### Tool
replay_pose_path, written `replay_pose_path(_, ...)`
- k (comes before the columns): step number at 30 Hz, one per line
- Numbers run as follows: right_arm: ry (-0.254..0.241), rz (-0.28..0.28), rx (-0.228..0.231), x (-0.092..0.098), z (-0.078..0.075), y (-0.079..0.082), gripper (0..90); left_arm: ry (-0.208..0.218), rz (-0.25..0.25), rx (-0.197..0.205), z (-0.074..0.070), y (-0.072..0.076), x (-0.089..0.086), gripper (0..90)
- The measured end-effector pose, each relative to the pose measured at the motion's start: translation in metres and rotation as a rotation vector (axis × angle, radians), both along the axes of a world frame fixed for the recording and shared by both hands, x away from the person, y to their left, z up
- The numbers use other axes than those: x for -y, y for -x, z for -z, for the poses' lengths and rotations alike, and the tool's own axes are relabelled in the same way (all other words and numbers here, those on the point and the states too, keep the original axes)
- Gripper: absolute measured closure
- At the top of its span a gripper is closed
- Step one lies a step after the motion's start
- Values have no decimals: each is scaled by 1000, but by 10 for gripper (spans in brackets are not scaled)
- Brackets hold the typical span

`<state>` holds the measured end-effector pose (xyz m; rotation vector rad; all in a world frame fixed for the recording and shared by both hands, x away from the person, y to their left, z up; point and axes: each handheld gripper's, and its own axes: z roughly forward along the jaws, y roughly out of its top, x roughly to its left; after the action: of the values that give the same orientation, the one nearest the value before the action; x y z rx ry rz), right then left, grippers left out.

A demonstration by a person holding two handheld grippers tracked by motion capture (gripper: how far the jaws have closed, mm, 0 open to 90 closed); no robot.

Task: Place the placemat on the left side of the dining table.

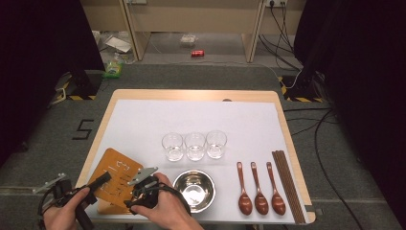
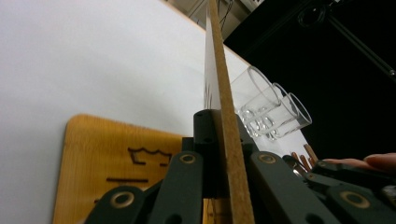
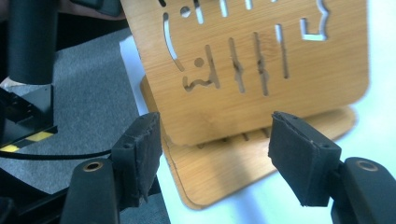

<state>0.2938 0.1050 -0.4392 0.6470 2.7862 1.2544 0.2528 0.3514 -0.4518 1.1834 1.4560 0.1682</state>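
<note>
High view: upper wooden board (image 1: 116, 172) lifted at an angle over lower wooden board (image 1: 109, 203), at near left corner of table (image 1: 201, 96). Left gripper (image 1: 98, 184) clamped on upper board's edge, jaws just closed onto it; edge seen end-on between jaws in left gripper view. Right gripper (image 3: 212, 144) jaws spread wide, nothing gripped, just before upper board's lower edge. Steel bowl (image 1: 194, 190) just beside.

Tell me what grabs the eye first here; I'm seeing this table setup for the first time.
The wooden board with cut-out slots at the table's near left corner stands out: the left gripper is clamped on its edge and tilts it up off a second board, with the open right gripper beside it. Behind stand three clear glasses in a row, with a steel bowl and three wooden spoons nearer.
</note>
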Motion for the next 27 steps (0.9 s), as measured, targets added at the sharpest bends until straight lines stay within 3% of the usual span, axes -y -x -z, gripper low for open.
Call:
replay_pose_path(4, -22, 25, 42, 16, -20, -1, 351, -68, -8, 44, -13, -2, 6, 861)
replay_pose_path(9, -17, 56, 65, 28, -28, -3, 351, -101, 3, 64, -22, -13, 10, 862)
replay_pose_path(12, -16, 81, 73, 38, -32, -6, 352, -143, -4, 77, -28, -22, 12, 862)
replay_pose_path(15, -12, 114, 81, 51, -35, -10, 352, -145, -5, 95, -36, -31, 13, 862)
replay_pose_path(22, -18, 185, 110, 79, -45, -16, 354, -197, -20, 128, -49, -54, 15, 862)
replay_pose_path(27, -7, 231, 128, 105, -50, -22, 356, -198, -18, 118, -50, -69, 19, 862)
